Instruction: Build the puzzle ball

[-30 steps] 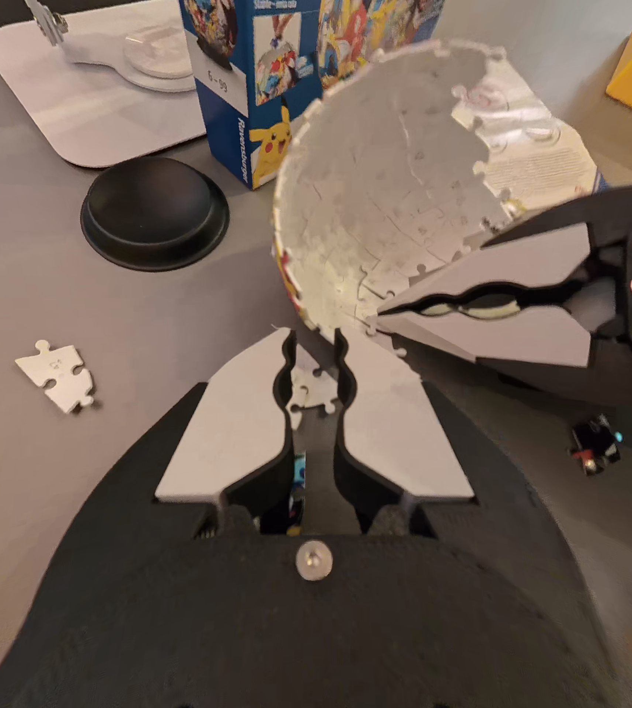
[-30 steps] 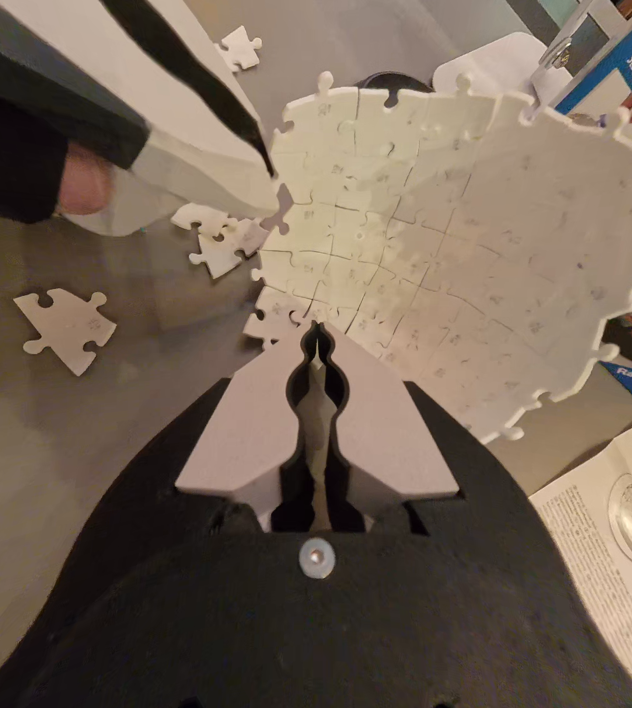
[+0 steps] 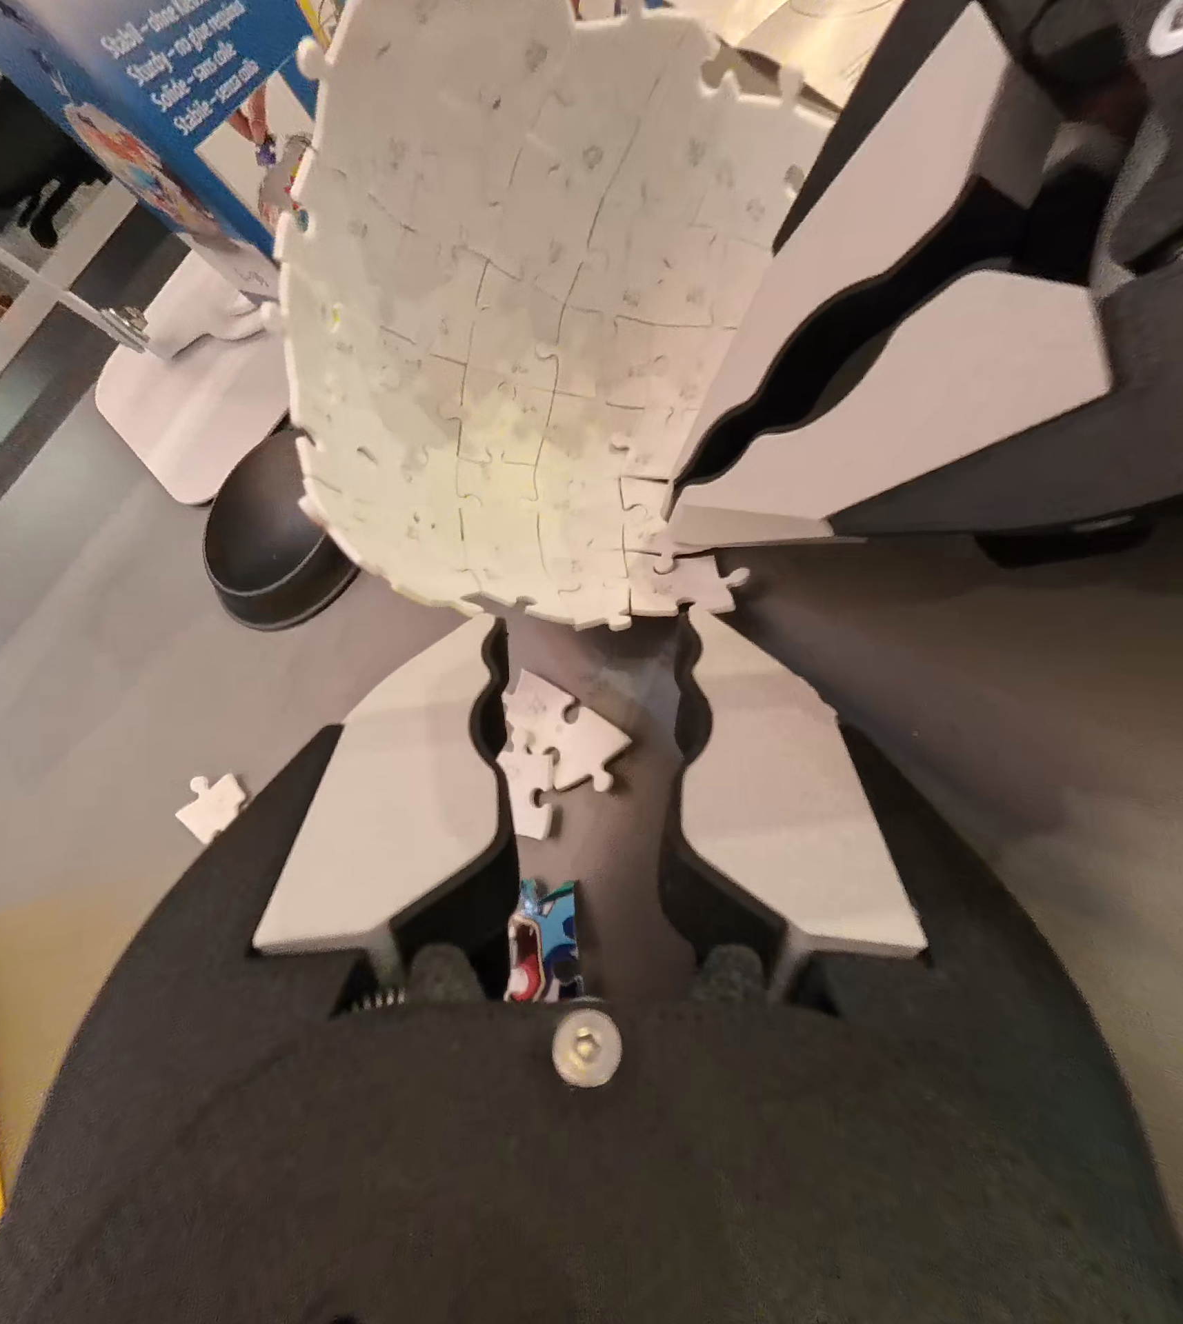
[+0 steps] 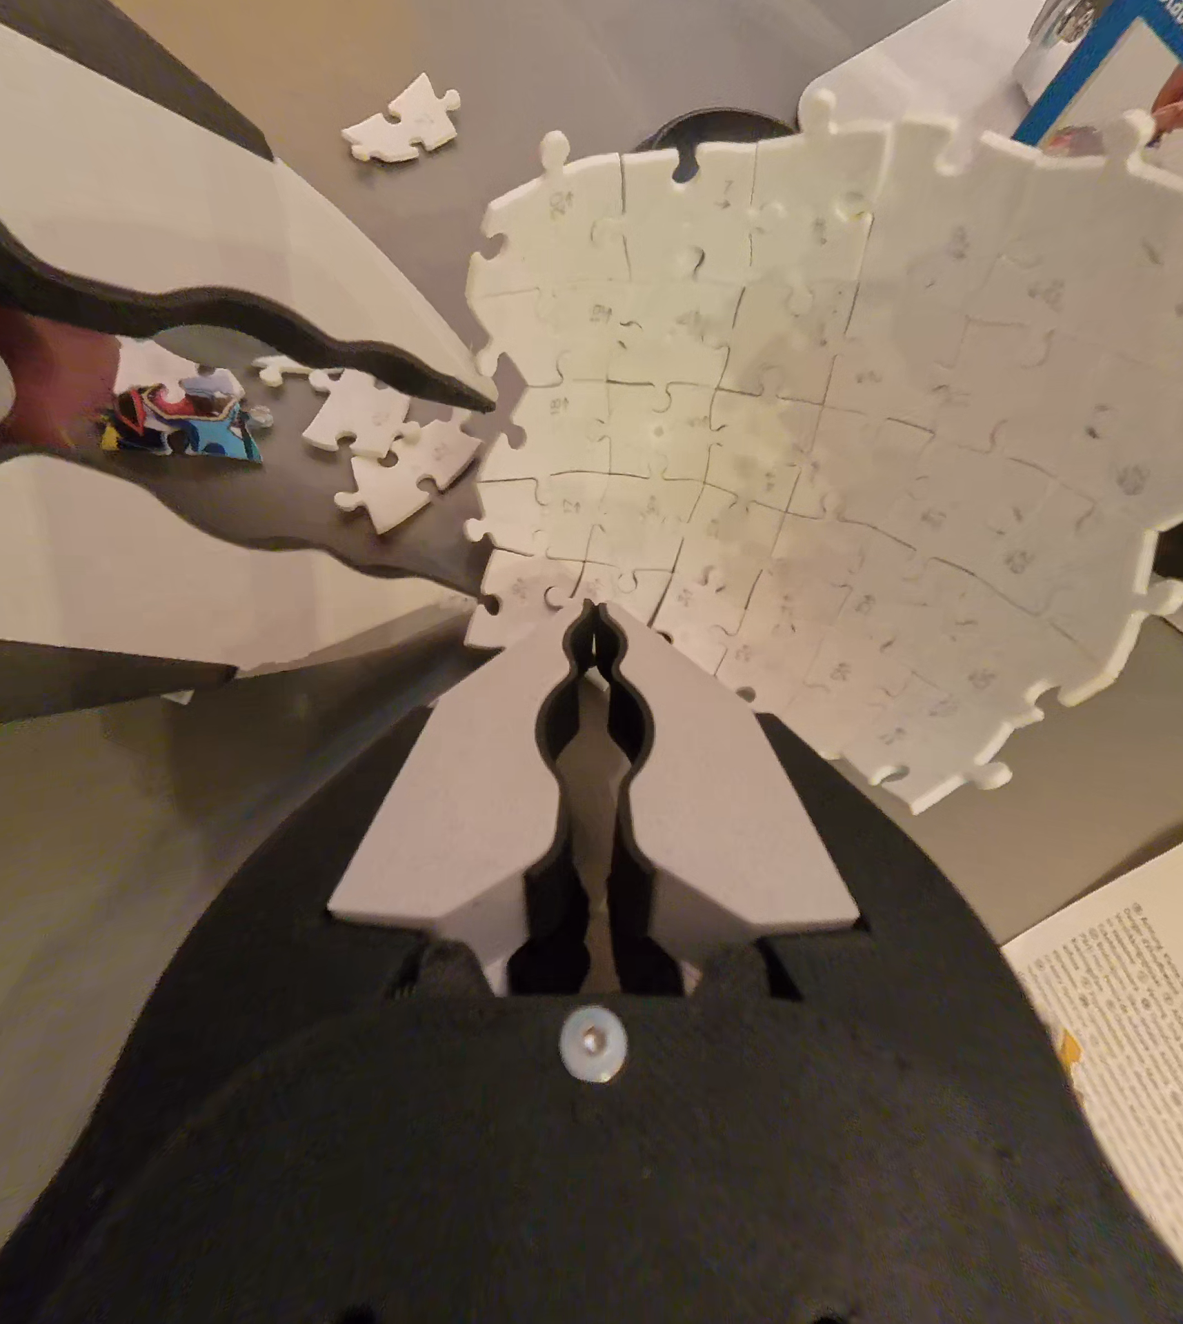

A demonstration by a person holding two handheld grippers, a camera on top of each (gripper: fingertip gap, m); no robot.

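Your right gripper (image 4: 595, 616) is clamped on the lower rim of the puzzle ball (image 4: 825, 444), a half-built shell held up off the tabletop (image 4: 108, 824) with its pale inner side turned toward you, presumably so the joints and the open edge are easy to read. That pinch at the rim leaves the rest of the ragged edge free for new pieces. Your left gripper (image 3: 592, 630) has its fingers spread wide and empty, tips just beside the shell's edge, so it looks ready either to steady the shell or to drop for a piece. Right beneath it, between those fingers, lie two loose white pieces (image 3: 559, 745) face down on the tabletop, with a printed piece (image 3: 545, 938) closer in and another white piece (image 3: 212, 806) off toward the left. The black stand (image 3: 273, 552) waits behind the shell beside the blue box (image 3: 144, 122), unused until the ball closes up, I'd say.
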